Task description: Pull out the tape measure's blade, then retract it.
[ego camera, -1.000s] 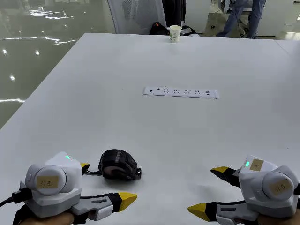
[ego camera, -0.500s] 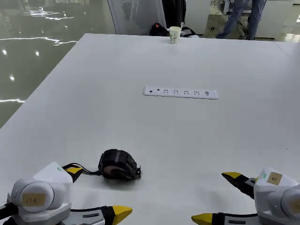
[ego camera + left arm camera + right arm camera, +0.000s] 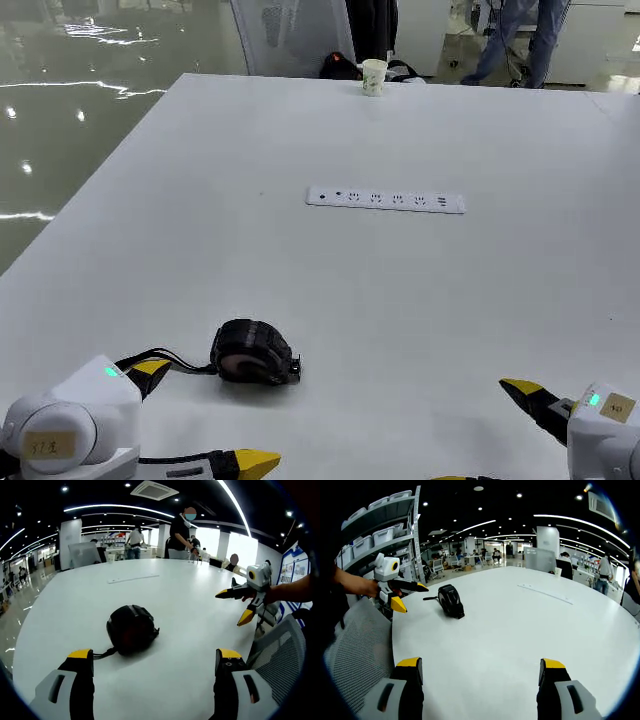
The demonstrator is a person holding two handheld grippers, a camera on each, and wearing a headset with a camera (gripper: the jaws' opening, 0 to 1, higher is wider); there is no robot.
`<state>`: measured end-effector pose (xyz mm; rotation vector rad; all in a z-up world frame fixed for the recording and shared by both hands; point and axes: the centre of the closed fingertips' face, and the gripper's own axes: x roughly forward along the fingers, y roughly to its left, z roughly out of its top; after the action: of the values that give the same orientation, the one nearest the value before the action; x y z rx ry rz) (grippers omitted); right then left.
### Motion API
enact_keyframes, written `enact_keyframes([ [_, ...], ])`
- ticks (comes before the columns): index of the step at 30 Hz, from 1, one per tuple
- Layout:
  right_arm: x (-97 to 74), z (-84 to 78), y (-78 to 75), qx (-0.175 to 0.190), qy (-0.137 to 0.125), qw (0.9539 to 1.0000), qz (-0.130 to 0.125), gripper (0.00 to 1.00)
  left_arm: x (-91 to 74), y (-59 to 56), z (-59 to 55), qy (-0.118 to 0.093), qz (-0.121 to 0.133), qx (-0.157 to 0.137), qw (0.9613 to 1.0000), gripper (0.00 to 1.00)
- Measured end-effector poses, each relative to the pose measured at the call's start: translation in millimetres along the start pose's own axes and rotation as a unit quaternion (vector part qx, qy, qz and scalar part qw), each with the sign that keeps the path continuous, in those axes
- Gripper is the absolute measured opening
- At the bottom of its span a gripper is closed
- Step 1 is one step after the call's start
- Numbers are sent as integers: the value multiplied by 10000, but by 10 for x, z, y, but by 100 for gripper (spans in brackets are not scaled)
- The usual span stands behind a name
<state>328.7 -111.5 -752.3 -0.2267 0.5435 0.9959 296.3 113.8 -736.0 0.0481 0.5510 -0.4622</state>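
A big white table takes up most of the room in front of the person. A long white power strip lies flat near the middle of it, well away from everything else.

The left gripper is at the near edge of the table, on the person's left. Its jaws with yellow tips are spread wide and hold nothing. The right gripper is at the near edge on the other side, well apart from the left one. Its jaws are spread wide too, with nothing between them.

The tape measure is black and round. It lies on the table just ahead of the left gripper, and no jaw is on it. A thin black strap loops out from it and ends right beside one yellow tip. I cannot tell if they touch.

A small paper cup stands upright at the far edge of the table.
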Motion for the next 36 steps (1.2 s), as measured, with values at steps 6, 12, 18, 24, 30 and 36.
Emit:
enact_keyframes([
  [6, -20, 6, 22, 77, -93, 9999, 31, 99, -14, -11, -26, -35, -17, 52, 10000, 99],
  [12, -46, 29, 36, 88, -219, 9997, 70, 99, -45, -14, -2, -125, -15, 78, 9999, 99],
  [18, -74, 42, 28, 25, -273, 9996, 63, 99, -76, 4, -16, -112, -20, 51, 9999, 99],
  [24, -93, 37, 34, 10, -267, 9996, 71, 99, -97, 16, -13, -124, -10, 54, 9999, 99],
  [30, -109, 37, 33, 26, -296, 9995, 57, 99, -106, 36, -11, -90, 38, 99, 9999, 99],
  [36, -130, 29, 24, 36, -299, 9995, 44, 99, -107, 29, -22, -41, 3, 193, 9998, 99],
])
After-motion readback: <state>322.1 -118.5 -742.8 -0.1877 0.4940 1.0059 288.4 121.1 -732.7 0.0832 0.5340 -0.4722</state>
